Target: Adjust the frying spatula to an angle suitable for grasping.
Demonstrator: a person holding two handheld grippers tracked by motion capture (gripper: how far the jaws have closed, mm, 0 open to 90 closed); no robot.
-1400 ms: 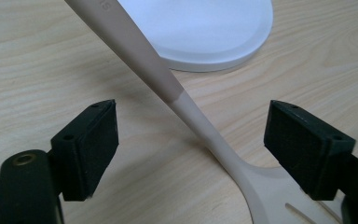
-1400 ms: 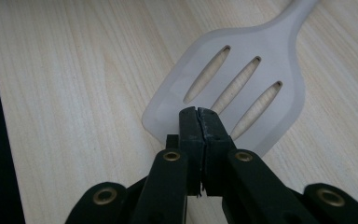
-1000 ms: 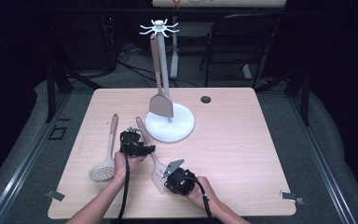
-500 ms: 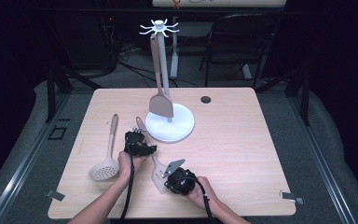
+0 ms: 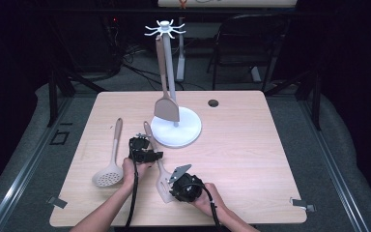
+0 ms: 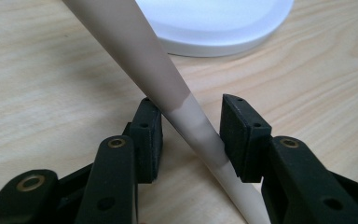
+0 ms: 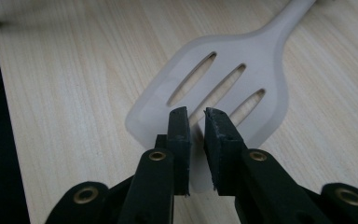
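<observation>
Near the bench's front edge, the right gripper (image 5: 179,180) has its jaws slightly parted astride the slotted spatula (image 5: 157,164) blade, just opening. The left gripper (image 5: 150,153) has its jaws closing around the handle, not clamped. One skimmer (image 5: 107,163) lies left; one rack (image 5: 176,126) holds one hung spatula (image 5: 165,92).

The right gripper view counts three slots (image 7: 219,88).
</observation>
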